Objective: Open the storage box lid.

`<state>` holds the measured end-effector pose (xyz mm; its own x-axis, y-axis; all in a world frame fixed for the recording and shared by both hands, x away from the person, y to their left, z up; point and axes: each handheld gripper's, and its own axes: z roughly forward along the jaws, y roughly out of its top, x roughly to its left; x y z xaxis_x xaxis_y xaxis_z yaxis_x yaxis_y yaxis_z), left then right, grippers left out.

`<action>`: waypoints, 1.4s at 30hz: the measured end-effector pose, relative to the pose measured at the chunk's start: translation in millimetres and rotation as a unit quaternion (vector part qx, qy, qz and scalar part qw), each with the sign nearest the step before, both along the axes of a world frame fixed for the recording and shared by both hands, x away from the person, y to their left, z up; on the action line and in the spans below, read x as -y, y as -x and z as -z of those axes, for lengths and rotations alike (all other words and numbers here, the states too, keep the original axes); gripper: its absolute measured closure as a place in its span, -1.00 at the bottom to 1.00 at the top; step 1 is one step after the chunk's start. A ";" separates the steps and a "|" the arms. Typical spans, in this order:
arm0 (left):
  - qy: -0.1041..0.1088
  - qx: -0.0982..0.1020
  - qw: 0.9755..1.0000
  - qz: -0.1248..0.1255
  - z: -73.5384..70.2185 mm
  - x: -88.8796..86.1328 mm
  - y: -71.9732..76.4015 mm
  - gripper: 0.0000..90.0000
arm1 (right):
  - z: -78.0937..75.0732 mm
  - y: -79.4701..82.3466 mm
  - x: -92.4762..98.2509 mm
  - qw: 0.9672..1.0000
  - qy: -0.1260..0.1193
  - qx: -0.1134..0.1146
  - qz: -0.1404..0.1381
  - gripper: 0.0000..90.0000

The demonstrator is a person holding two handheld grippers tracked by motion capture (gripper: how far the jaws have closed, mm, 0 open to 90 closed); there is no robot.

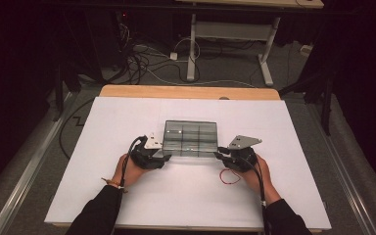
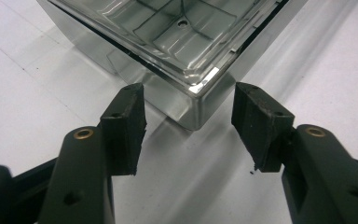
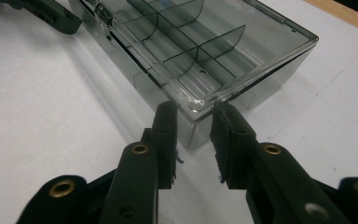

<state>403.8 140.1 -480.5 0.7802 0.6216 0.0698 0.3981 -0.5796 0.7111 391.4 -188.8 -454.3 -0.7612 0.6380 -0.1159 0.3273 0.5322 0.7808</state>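
Smoky clear plastic compartment box (image 1: 190,138) on white tabletop (image 1: 127,196). Left gripper (image 2: 189,122) jaws wide open round one near corner; right gripper (image 3: 193,140) jaws narrow, hugging other corner, contact unclear.

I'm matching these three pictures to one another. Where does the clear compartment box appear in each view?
High view: clear compartment box at the table's middle, between left claw and right claw.
Left gripper view: top centre, one corner pointing between the jaws.
Right gripper view: upper middle, a corner between the jaws.
Shared landmark: the inner dividers.
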 end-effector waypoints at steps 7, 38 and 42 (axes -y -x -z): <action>0.003 0.000 1.000 0.003 -0.5 -1.8 0.5 0.03 | -0.1 0.0 0.6 1.000 -0.007 0.002 0.003 0.64; 0.039 0.072 0.997 0.014 -25.5 -10.6 4.2 0.95 | -6.6 -0.1 4.9 0.996 -0.026 0.075 0.028 1.00; 0.039 0.077 0.996 0.010 -26.4 -10.4 2.4 0.95 | -6.4 0.2 1.1 0.995 -0.001 0.098 0.034 0.83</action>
<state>401.5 150.6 -454.2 0.7762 0.6143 0.1420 0.2692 -0.5267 0.8063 391.2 -190.0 -447.9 -0.6787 0.6881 -0.2566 0.2041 0.5123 0.8342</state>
